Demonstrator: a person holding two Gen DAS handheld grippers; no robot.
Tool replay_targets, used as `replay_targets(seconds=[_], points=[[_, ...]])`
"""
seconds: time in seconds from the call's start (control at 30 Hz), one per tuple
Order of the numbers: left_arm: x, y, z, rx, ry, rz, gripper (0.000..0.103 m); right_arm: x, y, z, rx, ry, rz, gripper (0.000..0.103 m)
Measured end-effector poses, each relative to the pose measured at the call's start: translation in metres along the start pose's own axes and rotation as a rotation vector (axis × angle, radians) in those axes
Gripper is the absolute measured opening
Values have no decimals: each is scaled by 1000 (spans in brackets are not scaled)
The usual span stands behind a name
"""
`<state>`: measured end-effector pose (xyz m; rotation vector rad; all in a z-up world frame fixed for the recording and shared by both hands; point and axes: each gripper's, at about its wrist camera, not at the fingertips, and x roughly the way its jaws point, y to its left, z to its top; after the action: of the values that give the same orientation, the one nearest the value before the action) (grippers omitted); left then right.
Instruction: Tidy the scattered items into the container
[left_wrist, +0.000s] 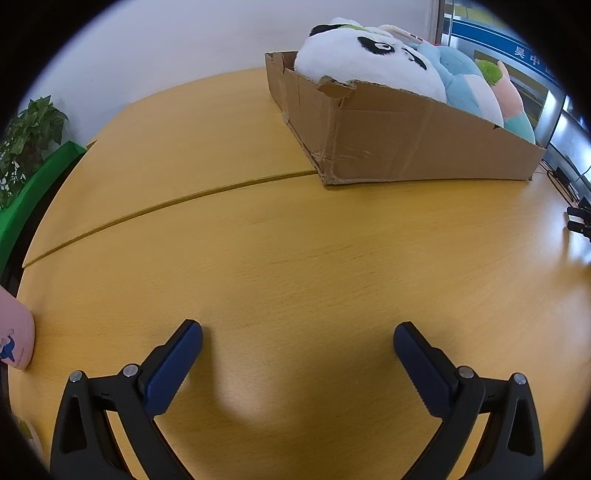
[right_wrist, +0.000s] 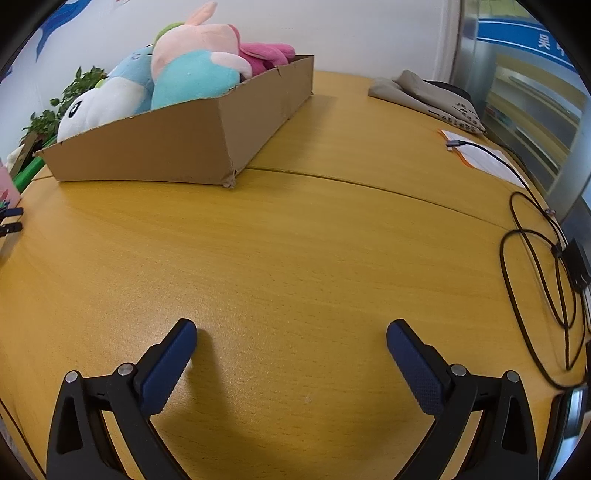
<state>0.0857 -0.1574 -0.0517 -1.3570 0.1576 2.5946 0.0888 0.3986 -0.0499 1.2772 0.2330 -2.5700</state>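
Several plush toys (right_wrist: 192, 70) heaped in torn cardboard box (right_wrist: 177, 147).

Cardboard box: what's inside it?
The cardboard box holds a panda plush, a blue plush, a pink-and-teal plush and a magenta plush. Anything beneath them is hidden by the walls.

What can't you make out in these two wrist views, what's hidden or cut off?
- Plush toys' lower halves: hidden by the cardboard box wall, both views.
- Pink object: cut off at the left edge, left wrist view; identity unclear.
- Blue sign lettering: cropped by the fisheye rim.
- Black cable: its end runs out of frame, right wrist view.
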Motion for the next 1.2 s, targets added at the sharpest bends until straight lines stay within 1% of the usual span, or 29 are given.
replay_targets(seconds=[0.07,0.2,0.27,0.33,0.4,0.47,0.53,0.7,0.77,1.0,1.1,1.2], points=[[3,8,1,-22,1,15,103,5,3,2,-27,-5,16,103],[9,28,8,-115,-1,80,103,14,4,6,-72,-7,50,103],[12,35,10,-130,-3,90,103,15,3,8,-84,-6,61,103],[16,34,11,-102,-6,72,103,15,4,8,-95,-5,70,103],[13,30,21,-27,1,29,103,15,5,8,-110,-4,84,103],[10,19,23,44,2,-28,103,16,4,9,-133,-2,105,103],[10,18,24,81,-11,-57,103,15,3,9,-143,-1,119,103],[13,25,29,109,-13,-79,103,14,6,7,-141,1,125,103],[13,28,32,114,-13,-83,103,13,-1,11,-140,4,130,103],[13,36,37,108,-13,-79,103,13,2,9,-140,5,129,103],[15,40,44,111,-12,-78,103,12,4,8,-140,4,130,103],[14,41,46,111,-13,-78,103,14,-1,11,-147,6,139,103]])
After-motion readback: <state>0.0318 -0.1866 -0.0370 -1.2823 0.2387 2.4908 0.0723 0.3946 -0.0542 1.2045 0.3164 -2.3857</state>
